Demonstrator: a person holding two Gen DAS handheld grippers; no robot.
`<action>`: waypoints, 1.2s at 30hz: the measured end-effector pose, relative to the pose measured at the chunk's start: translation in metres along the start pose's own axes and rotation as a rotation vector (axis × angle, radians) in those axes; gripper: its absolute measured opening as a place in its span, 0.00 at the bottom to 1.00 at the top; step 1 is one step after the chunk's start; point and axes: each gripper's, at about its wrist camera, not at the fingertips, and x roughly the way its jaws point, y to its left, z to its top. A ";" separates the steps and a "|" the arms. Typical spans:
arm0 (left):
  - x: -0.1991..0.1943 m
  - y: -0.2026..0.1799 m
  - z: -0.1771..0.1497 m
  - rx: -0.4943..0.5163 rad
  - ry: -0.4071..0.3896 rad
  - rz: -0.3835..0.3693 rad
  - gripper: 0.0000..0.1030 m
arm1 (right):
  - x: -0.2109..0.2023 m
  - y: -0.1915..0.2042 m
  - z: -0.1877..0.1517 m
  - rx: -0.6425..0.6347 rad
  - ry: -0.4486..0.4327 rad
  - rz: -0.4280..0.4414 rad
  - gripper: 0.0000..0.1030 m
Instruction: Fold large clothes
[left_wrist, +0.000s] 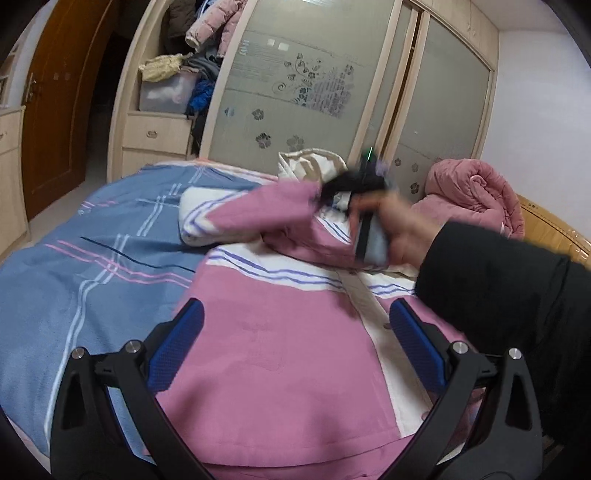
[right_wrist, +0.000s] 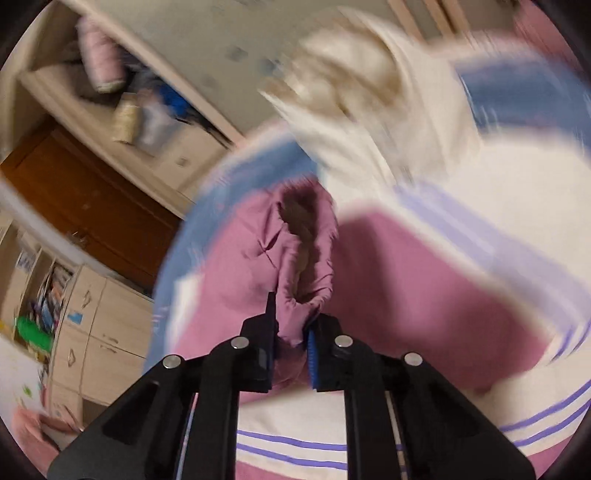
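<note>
A pink and white jacket (left_wrist: 280, 369) with purple stripes lies spread on the bed, its white hood (left_wrist: 314, 162) at the far end. My left gripper (left_wrist: 295, 343) hovers open just above the jacket's pink front, with nothing between its blue pads (left_wrist: 177, 347). My right gripper (right_wrist: 291, 328) is shut on the cuff of the pink sleeve (right_wrist: 303, 251). In the left wrist view that sleeve (left_wrist: 258, 210) stretches across the jacket's chest, and the right gripper (left_wrist: 328, 192) shows blurred at its end, held by a hand (left_wrist: 402, 229) in a black sleeve.
The bed carries a blue checked sheet (left_wrist: 92, 258). A rolled pink quilted coat (left_wrist: 472, 192) sits at the far right by a wooden headboard (left_wrist: 554, 229). Behind the bed stand wardrobe sliding doors (left_wrist: 295, 92), open shelves stuffed with clothes (left_wrist: 177, 74) and a brown door (left_wrist: 59, 110).
</note>
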 end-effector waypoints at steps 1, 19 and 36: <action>0.002 -0.001 -0.001 0.001 0.007 -0.002 0.98 | -0.026 0.017 0.014 -0.062 -0.052 0.024 0.13; 0.036 -0.029 -0.019 0.069 0.128 -0.010 0.98 | -0.096 -0.224 0.016 0.035 -0.142 -0.492 0.69; 0.009 -0.066 -0.014 0.119 0.109 0.092 0.98 | -0.322 -0.072 -0.242 -0.329 -0.348 -0.564 0.99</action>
